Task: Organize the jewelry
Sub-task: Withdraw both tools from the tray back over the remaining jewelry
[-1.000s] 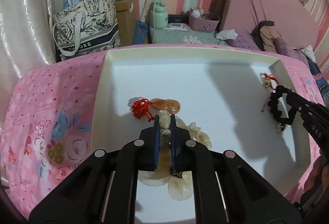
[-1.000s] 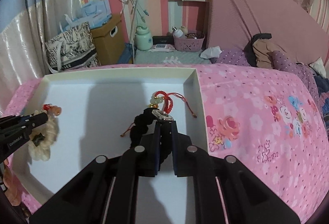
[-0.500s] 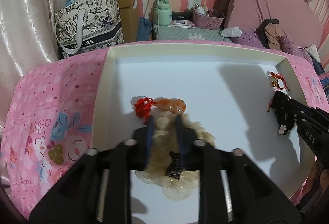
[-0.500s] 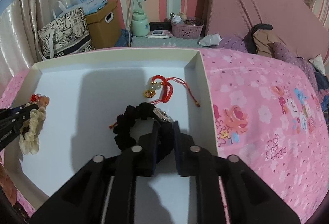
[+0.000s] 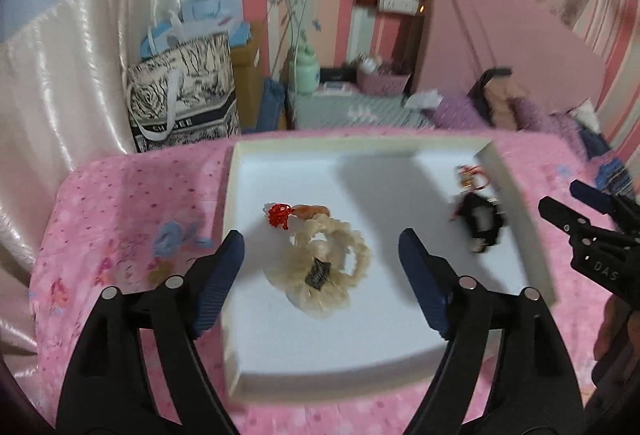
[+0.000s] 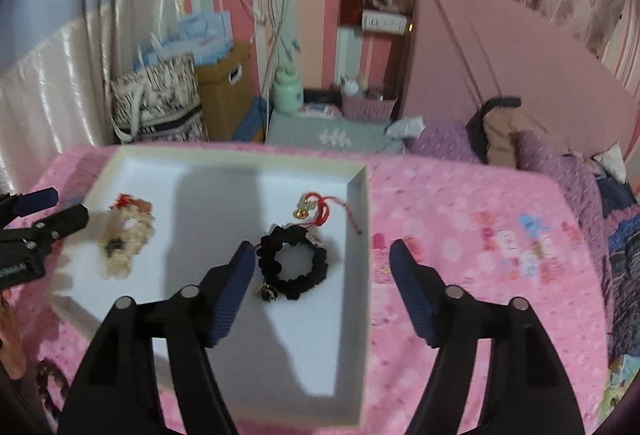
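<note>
Far left in the left wrist view: glossy cream curtain (image 5: 60, 83), then a black-and-white printed tote bag (image 5: 182, 95) with pale blue paper bags behind it, lettering on the tote too blurred to read. Below, a pink floral bedspread (image 5: 120, 235) carrying a shallow white rectangular tray (image 5: 236, 367), its near rim partly covered by the black gripper frame. Left gripper (image 5: 320, 265) released, blue-padded fingers (image 5: 220, 271) spread wide and grasping nothing, raised over the tray. Between those fingers, flat on the tray floor toward its left half: a cream beaded bracelet (image 5: 326, 267) with a dark charm of unclear shape, touching a red knotted cord and an orange stone at its far end. Toward the tray's right wall: a black beaded bracelet (image 5: 480, 223), smeared by motion, with a red-and-gold corded piece (image 5: 470, 177) just beyond it, detail unreadable. At the right edge: the right gripper, cut off by the frame. In the right wrist view, left gripper partly cropped at the left edge beside the cream beaded bracelet (image 6: 124, 243); black beaded bracelet (image 6: 294, 261) lying as a ring near the tray's right wall (image 6: 362, 235), small gold-tipped dangle at its near side; right gripper (image 6: 322, 285) likewise released and empty, one finger over the tray, the other over the bedspread. Farther right: a purple pillow (image 6: 460, 143) and dark clothing, edges lost in blur.
</note>
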{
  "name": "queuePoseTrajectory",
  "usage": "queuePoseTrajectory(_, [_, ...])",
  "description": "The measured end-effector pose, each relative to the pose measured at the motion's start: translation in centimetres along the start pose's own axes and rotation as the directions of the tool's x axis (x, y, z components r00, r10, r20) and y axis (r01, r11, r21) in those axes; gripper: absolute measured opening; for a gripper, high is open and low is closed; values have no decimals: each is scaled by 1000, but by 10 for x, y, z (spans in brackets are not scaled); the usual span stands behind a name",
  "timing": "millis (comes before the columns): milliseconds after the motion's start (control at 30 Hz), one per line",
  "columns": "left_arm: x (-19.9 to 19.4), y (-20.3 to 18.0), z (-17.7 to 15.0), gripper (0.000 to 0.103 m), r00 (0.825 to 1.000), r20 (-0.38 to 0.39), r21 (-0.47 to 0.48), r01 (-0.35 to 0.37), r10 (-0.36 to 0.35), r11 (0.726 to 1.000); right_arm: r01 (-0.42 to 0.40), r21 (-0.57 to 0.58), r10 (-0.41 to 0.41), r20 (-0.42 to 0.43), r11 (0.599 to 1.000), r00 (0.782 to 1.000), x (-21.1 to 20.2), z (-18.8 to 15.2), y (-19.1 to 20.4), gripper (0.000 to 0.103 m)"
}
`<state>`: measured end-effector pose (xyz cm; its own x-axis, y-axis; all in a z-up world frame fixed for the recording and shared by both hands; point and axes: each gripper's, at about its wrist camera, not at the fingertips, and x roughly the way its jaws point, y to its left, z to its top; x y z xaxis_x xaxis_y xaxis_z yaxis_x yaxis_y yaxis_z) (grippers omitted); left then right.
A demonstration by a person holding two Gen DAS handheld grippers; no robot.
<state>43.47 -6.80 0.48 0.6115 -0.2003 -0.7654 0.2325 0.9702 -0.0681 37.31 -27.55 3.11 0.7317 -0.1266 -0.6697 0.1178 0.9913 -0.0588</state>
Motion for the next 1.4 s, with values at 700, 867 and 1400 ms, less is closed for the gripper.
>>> queuePoseTrajectory(700, [-165, 16, -119, 100, 980, 168, -25, -102, 105, 994, 83, 77, -91, 98, 994, 991, -128, -98, -30, 96])
queuePoseTrajectory(867, [-172, 19, -145, 100, 977, 169, -38, -122, 127, 992, 61, 81, -68, 85, 995, 994, -132, -125, -29, 96])
queuePoseTrajectory(1400, [-148, 29, -198, 100, 989, 79, -78, -119, 125, 990, 91, 78, -93, 16, 993, 996, -118, -188, -32, 95])
